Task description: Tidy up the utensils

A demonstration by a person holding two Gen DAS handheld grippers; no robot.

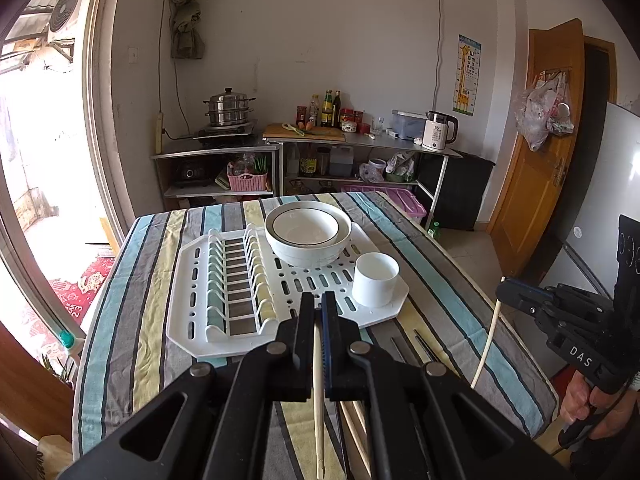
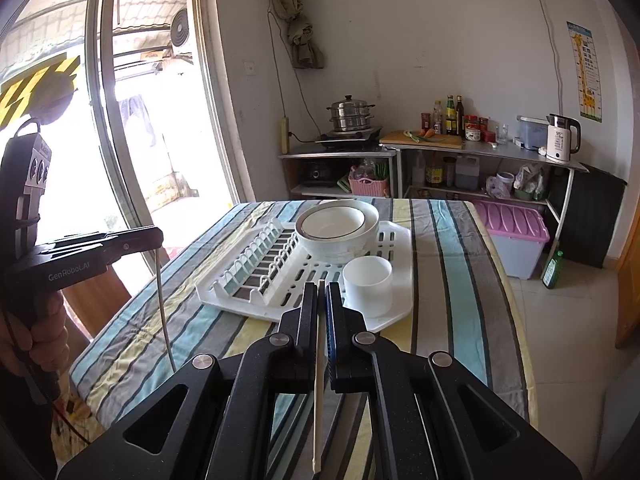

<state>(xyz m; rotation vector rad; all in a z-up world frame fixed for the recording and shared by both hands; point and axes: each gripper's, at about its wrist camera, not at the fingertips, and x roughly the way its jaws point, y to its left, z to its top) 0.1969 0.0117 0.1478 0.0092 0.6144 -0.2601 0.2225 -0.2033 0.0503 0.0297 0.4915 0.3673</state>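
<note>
My left gripper (image 1: 319, 300) is shut on a pale wooden chopstick (image 1: 318, 392) that hangs down between its fingers, above the near edge of a white dish rack (image 1: 192, 264). On the rack stand stacked white bowls (image 1: 306, 240) and a white cup (image 1: 376, 280). My right gripper (image 2: 321, 290) is shut on a second pale chopstick (image 2: 318, 400), just in front of the cup (image 2: 367, 280). Each gripper shows in the other's view: the right gripper (image 1: 502, 286) with its chopstick (image 1: 486, 344), and the left gripper (image 2: 158, 236) with its chopstick (image 2: 162, 304).
Loose pale chopsticks (image 1: 354, 420) and dark ones (image 1: 424, 346) lie on the striped tablecloth (image 1: 132, 320) below the left gripper. A lidded pink box (image 2: 516, 228) and a green bottle (image 2: 553, 270) sit on the floor to the right. Kitchen shelves stand at the far wall.
</note>
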